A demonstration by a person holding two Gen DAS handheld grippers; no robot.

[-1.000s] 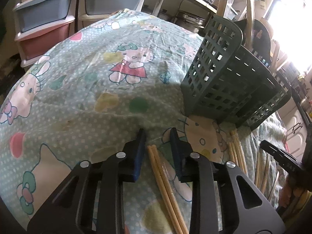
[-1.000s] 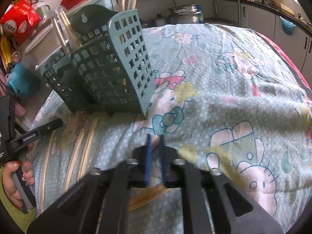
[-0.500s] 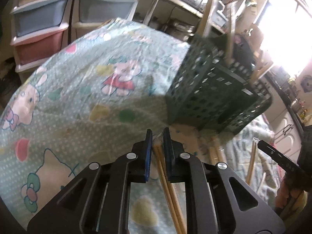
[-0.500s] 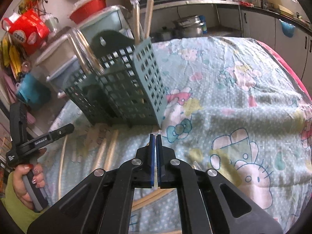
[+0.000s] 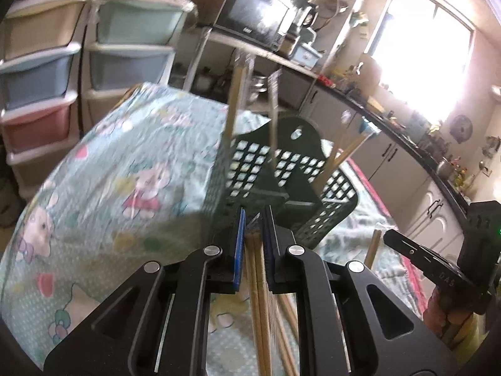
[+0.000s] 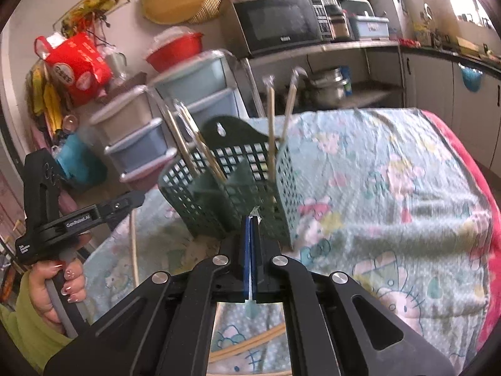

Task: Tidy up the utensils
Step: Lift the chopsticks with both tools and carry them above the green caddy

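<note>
In the left wrist view my left gripper [image 5: 253, 216] is shut on a pair of wooden chopsticks [image 5: 257, 269] in a clear wrapper, held above the cartoon-print tablecloth [image 5: 125, 156]. Just beyond its tips stands a dark green perforated utensil basket [image 5: 281, 172] with several chopsticks upright in it. My right gripper [image 6: 252, 219] is shut on a thin clear wrapper; wooden chopsticks [image 6: 247, 347] show below its jaws. The basket [image 6: 238, 188] is straight ahead of it. Each gripper shows at the edge of the other's view, the left gripper's body [image 6: 78, 219] in a person's hand [image 6: 62, 282].
More chopsticks [image 5: 289, 311] lie on the cloth under my left gripper. Stacked plastic drawers [image 5: 40, 94] and a shelf with a microwave [image 5: 250, 22] stand behind the table. A kitchen counter [image 6: 438, 50] runs along the far right.
Both grippers have risen off the cloth toward the basket's top. The left jaws closed on the chopsticks and lifted them. The right jaws closed fully on the wrapper.
</note>
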